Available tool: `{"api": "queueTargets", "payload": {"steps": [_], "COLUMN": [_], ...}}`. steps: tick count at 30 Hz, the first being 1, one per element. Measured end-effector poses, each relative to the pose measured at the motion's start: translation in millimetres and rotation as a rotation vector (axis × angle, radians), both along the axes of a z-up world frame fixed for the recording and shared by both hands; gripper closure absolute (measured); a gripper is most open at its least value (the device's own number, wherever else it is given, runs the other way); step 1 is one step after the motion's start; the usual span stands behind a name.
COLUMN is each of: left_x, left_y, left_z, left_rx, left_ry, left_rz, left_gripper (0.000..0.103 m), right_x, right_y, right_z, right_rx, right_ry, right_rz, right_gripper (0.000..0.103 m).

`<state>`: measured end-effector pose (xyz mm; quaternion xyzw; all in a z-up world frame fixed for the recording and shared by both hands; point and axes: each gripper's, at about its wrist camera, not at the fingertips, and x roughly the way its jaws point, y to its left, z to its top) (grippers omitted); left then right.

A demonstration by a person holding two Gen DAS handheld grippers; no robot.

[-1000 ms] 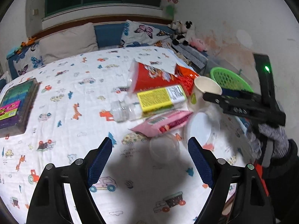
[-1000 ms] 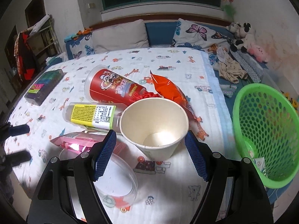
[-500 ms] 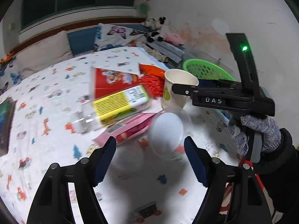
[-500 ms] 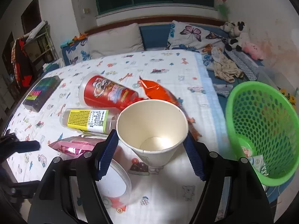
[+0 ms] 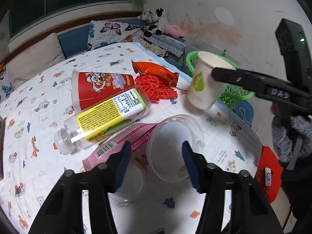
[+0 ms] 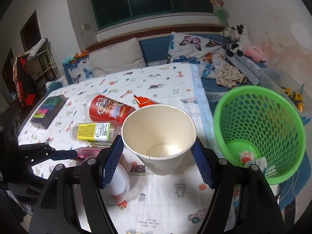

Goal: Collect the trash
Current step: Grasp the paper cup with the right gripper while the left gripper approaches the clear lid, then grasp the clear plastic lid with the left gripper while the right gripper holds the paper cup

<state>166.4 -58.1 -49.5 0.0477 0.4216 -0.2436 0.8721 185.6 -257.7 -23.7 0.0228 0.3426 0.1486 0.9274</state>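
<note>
Bed sheet: white, printed with small cartoon animals and cars.
Butterfly pillow: leaning at the headboard.
Plush toys: black-and-white and pink, in the corner.
Colourful box: lying flat near the sheet's left edge.

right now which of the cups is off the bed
The white paper cup with a green leaf mark, clamped in the right gripper. The red printed snack cup and the clear plastic cup lie on the bed.
</note>
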Motion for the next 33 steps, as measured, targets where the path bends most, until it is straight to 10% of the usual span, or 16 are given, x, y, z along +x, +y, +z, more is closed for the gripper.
{"api": "queueTargets", "payload": {"steps": [6,9,14,33], "left_x": [-7,-16,-16,-20], "left_y": [-14,-26,-35,-62], "left_z": [1,5,5,-31], "left_rx": [0.0,0.05,0.066,0.231], "left_ry": [-0.025,-0.075,-0.083,-0.09], "left_rz": [-0.076,-0.104,-0.135,-0.148], "left_gripper": [0.053,0.028,0.016,0.012], "right_x": [-8,-10,-11,-14], "right_y": [-11,-16,-22,-27], "right_z": [3,2,-2,-7], "right_rx": [0.008,0.011,0.025,0.042], "right_ry": [-0.005,-0.003,0.007,0.018], "right_rz": [-0.017,-0.027,-0.037,-0.044], "right_gripper": [0.032,0.032,0.032,0.032]}}
